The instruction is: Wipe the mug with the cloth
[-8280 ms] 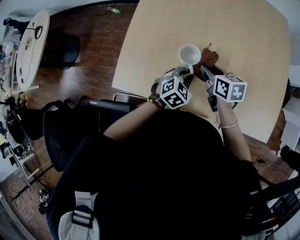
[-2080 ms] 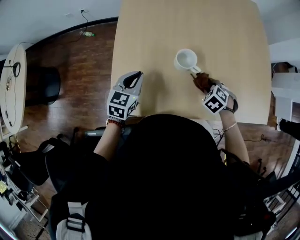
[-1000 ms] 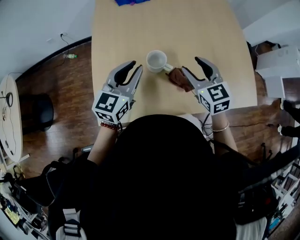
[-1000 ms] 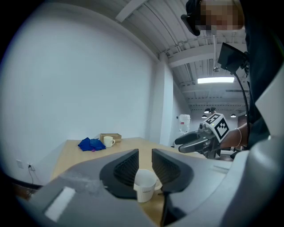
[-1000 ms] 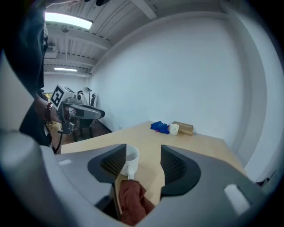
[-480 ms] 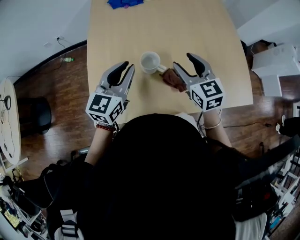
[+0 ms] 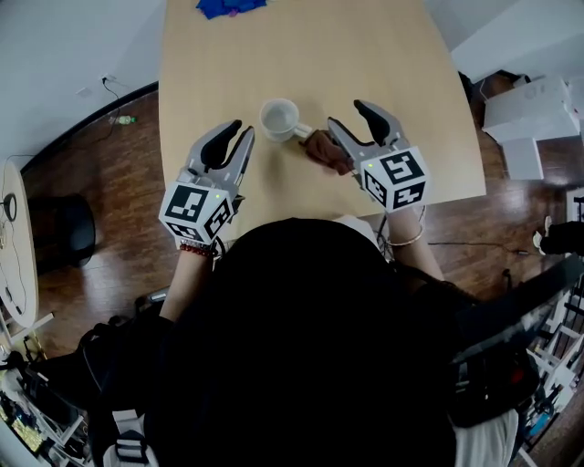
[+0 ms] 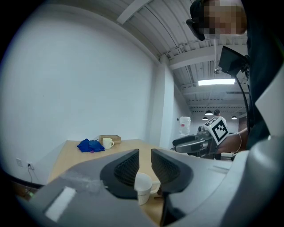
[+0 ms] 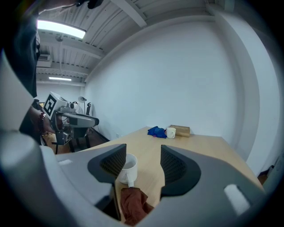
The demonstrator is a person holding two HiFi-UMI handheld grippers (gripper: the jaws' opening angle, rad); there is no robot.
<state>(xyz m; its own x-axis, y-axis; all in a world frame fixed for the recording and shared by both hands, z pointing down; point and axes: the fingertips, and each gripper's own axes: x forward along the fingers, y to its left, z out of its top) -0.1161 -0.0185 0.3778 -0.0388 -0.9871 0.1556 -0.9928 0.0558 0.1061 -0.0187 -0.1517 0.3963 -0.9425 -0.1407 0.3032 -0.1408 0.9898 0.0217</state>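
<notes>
Two flank mug (image 7: 277, 118), jaws apart: L gripper (image 7: 242, 129), R gripper (image 7: 347, 114).

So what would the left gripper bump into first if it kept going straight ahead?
Probably the white mug. Seen from the left gripper, it sits straight ahead on the table, framed between the open fingers. How far off is hard to judge.

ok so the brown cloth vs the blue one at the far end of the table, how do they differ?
Colour: the brown cloth is dark reddish-brown, the blue cloth bright blue.
Place: the brown cloth lies next to the near mug, at its handle side; the blue cloth lies at the far end, beside a second mug.
Shared: both lie crumpled on the table, not held.
</notes>
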